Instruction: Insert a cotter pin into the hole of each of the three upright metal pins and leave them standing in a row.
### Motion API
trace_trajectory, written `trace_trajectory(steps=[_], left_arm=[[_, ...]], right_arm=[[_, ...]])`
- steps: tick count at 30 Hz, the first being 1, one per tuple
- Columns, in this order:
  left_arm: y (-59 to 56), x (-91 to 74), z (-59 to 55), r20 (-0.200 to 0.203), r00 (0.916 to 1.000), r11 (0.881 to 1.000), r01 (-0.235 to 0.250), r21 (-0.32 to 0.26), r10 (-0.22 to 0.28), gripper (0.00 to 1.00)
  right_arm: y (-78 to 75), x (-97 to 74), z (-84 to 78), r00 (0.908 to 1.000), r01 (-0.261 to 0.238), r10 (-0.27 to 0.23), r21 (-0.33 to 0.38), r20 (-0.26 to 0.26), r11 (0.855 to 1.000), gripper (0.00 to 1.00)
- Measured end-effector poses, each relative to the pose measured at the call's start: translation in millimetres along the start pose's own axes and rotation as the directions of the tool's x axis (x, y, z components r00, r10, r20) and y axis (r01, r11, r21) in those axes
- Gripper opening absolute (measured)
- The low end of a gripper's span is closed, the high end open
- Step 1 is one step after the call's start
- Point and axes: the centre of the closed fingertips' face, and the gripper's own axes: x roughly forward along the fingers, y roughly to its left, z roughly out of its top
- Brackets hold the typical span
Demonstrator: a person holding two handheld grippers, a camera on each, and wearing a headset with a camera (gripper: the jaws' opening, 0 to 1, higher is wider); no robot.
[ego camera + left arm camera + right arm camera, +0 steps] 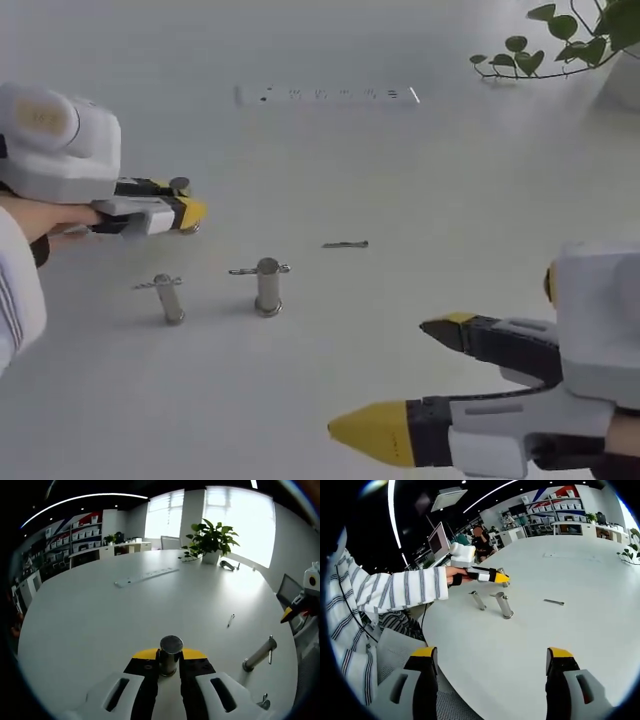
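Left claw (pixel 170 655) pinching a metal pin (pixel 171 645) upright, well left of the loose cotter pin (pixel 346 244) on the tabletop (pixel 400 160). Nearer fitted pin (pixel 268 287) and farther fitted pin (pixel 170 298) stand left of that cotter pin. Right claw (pixel 385 380) spread wide, well apart from it.

An open-plan office with a storage wall.
A large white meeting-style surface (pixel 90 625) carries a long power strip (pixel 147 576) at upper centre of the left gripper view. Shelves of white bins (pixel 82 535) line that view's upper left, and a potted plant (pixel 210 537) sits before bright windows (pixel 240 522) at upper right. A monitor (pixel 439 540) stands at the upper left of the right gripper view.
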Motion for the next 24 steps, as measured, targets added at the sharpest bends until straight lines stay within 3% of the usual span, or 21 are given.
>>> trace_trajectory(steps=[7, 14, 21, 24], left_arm=[[1.0, -0.4, 0.2, 0.014, 0.9998, 1.000, 0.015, 0.003, -0.015, 0.11], [4.0, -1.3, 1.2, 0.010, 0.9996, 0.998, -0.025, 0.055, 0.025, 0.10], [5.2, -5.5, 0.4, -0.008, 0.9990, 0.998, -0.043, 0.044, 0.043, 0.10], [3.4, -11.8, 7.2, 0.011, 0.9992, 0.999, -0.038, 0.037, 0.038, 0.09]], right_arm=[[2.8, 2.6, 0.4, 1.0000, -0.008, 0.008, -0.014, -0.002, 1.000, 0.87], [4.1, 4.4, -0.7, 0.9999, -0.011, 0.011, -0.018, -0.006, 1.000, 0.87], [5.6, 5.2, -1.4, 0.9999, -0.014, 0.014, -0.020, -0.005, 1.000, 0.86], [5.4, 4.4, -0.2, 0.9999, -0.013, 0.013, -0.023, -0.001, 1.000, 0.86]])
